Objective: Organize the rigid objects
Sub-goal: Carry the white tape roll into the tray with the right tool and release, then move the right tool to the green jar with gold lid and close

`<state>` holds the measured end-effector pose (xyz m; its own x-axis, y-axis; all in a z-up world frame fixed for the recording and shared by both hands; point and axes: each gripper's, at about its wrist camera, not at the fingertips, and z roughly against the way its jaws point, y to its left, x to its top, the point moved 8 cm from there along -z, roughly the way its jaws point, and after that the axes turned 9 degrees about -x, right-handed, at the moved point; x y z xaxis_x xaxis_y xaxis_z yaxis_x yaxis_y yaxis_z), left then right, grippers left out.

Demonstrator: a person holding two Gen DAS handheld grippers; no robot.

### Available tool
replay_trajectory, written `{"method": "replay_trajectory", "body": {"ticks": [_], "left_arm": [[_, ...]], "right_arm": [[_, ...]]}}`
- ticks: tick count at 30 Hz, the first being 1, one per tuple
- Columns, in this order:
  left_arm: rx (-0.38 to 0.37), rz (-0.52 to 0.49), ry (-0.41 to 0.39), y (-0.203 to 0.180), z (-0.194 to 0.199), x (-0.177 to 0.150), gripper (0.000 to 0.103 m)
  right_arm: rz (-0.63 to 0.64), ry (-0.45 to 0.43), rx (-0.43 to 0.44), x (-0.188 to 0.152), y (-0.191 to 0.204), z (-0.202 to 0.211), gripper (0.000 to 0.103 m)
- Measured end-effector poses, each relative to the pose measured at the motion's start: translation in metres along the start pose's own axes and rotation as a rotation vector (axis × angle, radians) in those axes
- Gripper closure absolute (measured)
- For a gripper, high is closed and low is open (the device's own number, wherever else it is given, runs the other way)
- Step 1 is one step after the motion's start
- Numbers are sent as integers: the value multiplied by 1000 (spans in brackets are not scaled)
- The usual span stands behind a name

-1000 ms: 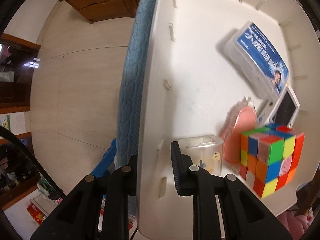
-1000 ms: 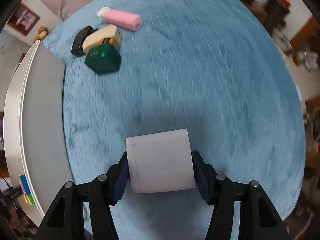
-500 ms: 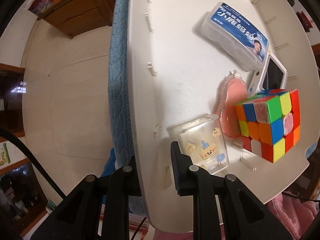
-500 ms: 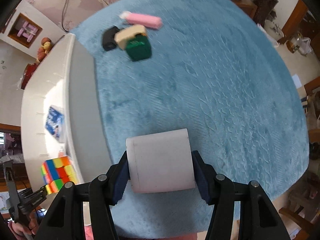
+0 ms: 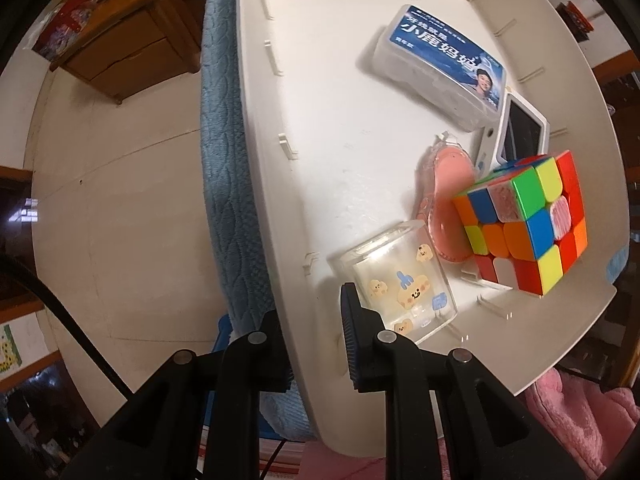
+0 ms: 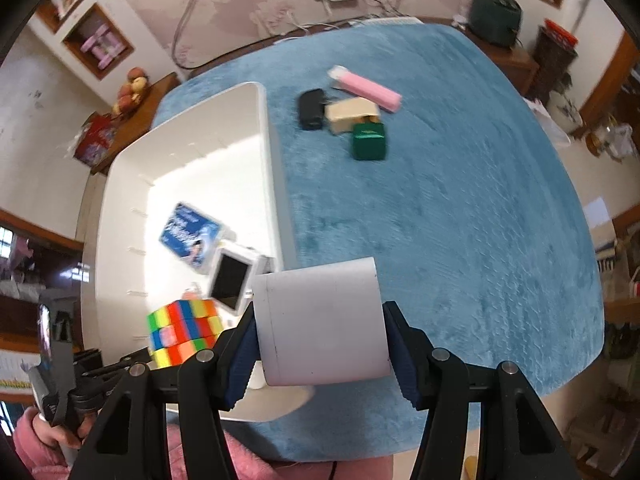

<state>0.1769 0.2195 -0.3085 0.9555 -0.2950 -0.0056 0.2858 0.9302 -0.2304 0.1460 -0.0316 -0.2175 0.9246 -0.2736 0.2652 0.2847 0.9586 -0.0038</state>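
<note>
Room light was even and bright, the white tray (image 5: 460, 344) glared, fisheye edges bent to black, and the right view smeared slightly.

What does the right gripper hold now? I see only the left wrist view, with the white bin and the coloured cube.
Observer: The right gripper is shut on a plain white box and holds it off the blue cloth.
Operator: Which things lie outside the bin?
Observer: Four lie close together on the cloth, beyond the far end of the white bin: a pink bar, a black case, a beige box and a green box.
</note>
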Motion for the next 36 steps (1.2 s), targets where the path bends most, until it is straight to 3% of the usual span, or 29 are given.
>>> {"method": "replay_trajectory", "body": {"ticks": [12,17,36], "left_arm": [[-14,-56,3,-5,1,-2,83],[-18,-62,7,-6,1,-2,83],[-16,28,1,6,0,2,84]], "right_arm": [[171,33,13,-16,61,-5,44],[205,0,22,-13,72,1,47],[172,7,15,7,45,0,46]]}}
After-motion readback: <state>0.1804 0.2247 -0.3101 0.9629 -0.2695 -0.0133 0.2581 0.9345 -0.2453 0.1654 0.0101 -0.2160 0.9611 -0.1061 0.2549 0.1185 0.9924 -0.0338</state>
